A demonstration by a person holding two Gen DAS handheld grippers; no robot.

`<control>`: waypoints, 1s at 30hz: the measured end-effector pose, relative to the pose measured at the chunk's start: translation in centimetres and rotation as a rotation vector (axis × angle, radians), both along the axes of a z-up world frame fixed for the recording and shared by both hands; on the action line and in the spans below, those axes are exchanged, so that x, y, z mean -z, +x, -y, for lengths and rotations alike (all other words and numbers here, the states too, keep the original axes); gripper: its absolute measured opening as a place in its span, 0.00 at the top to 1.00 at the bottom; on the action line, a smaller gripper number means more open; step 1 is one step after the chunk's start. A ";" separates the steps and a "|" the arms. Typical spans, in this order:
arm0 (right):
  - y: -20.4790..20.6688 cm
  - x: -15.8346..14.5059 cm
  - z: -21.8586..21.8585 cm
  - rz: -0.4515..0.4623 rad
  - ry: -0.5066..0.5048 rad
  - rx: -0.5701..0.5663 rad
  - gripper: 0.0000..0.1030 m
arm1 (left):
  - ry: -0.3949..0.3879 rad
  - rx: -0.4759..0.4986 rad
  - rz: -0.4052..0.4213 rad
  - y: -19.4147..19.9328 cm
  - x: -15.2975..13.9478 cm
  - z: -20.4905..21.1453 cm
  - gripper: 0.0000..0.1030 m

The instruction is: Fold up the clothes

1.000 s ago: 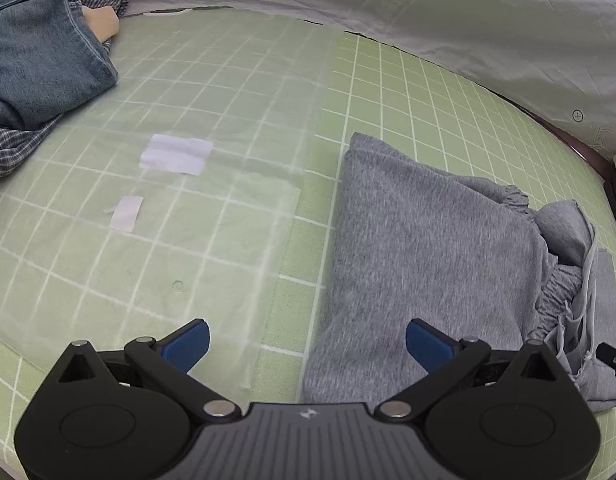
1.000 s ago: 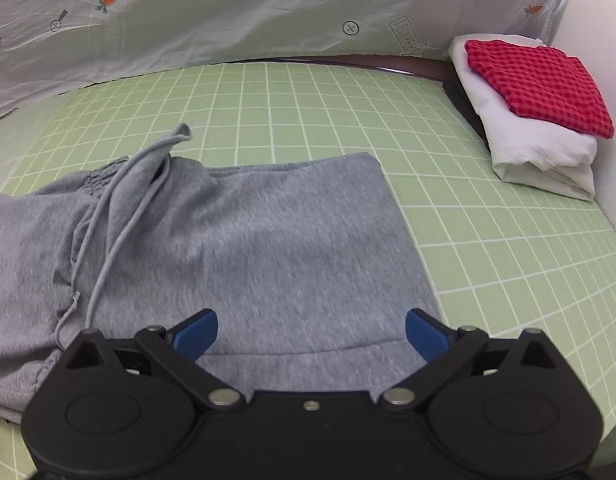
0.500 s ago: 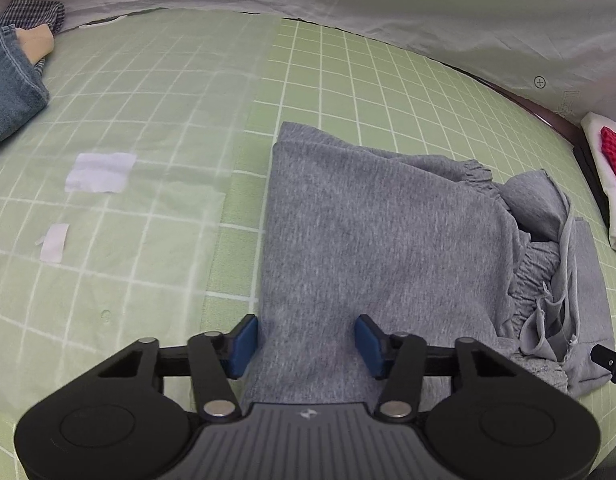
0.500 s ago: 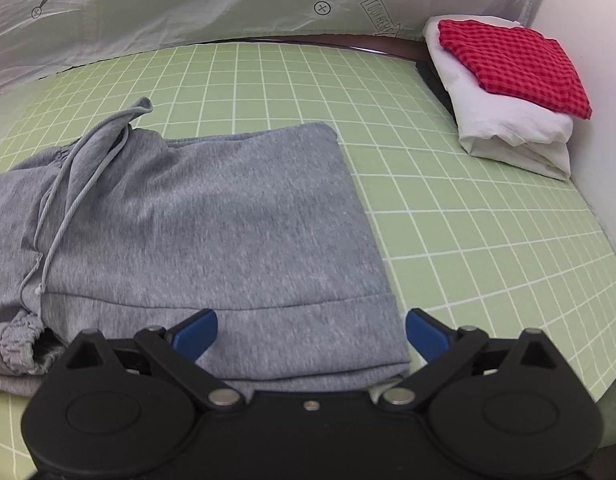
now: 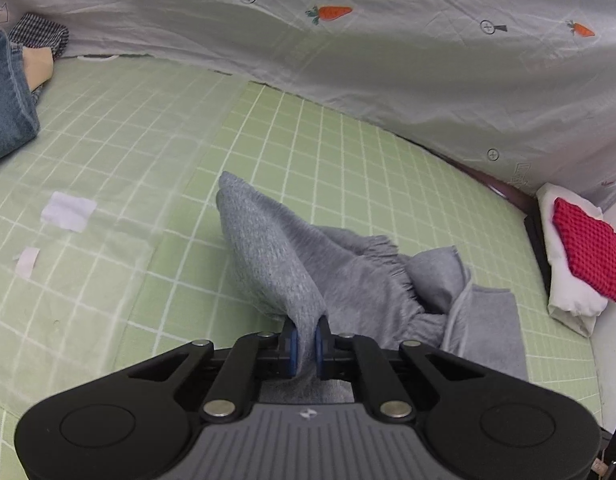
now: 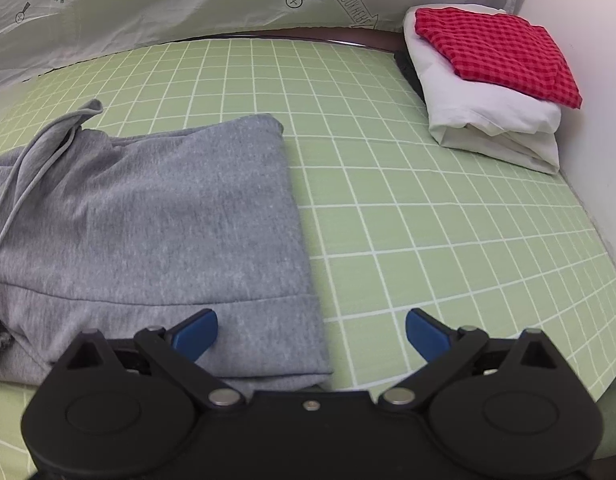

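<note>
A grey drawstring garment [image 5: 348, 280] lies on the green checked mat [image 5: 308, 152]. My left gripper [image 5: 305, 342] pinches its near left edge; the jaws are closing, with the cloth squeezed between the blue pads. The gripped edge is lifted and rises as a ridge toward the far left corner. In the right wrist view the garment [image 6: 147, 220] still lies flat, with its drawstring [image 6: 27, 176] at the left. My right gripper [image 6: 311, 332] stands open just above the near right hem corner. Its left pad is over the cloth and its right pad over bare mat.
A folded white cloth with a red checked one [image 6: 492, 80] on top sits at the far right by the wall. Denim clothes [image 5: 7, 100] lie at the far left. White patches [image 5: 69, 211] mark the mat. A white carrot-print sheet [image 5: 348, 40] hangs behind.
My left gripper went from wide open to closed on the garment's near edge and raised it, pulling the cloth into a ridge. My right gripper slid right to the hem corner and stayed open.
</note>
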State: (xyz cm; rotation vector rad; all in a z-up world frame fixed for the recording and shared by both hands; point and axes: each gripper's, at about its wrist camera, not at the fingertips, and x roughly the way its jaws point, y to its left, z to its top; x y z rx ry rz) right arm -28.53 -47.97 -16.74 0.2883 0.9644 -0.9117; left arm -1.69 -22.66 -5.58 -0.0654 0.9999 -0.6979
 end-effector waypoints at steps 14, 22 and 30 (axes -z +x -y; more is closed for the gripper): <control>-7.6 0.4 8.2 -0.006 -0.032 0.036 0.01 | -0.027 0.279 -0.062 -8.3 0.7 20.5 0.93; -10.4 0.1 10.5 0.042 -0.013 0.092 0.01 | 0.036 0.324 -0.166 -10.1 5.0 23.4 0.45; -6.2 -3.0 9.0 0.218 -0.019 0.015 0.01 | -0.123 0.276 -0.082 -8.8 -1.3 18.8 0.15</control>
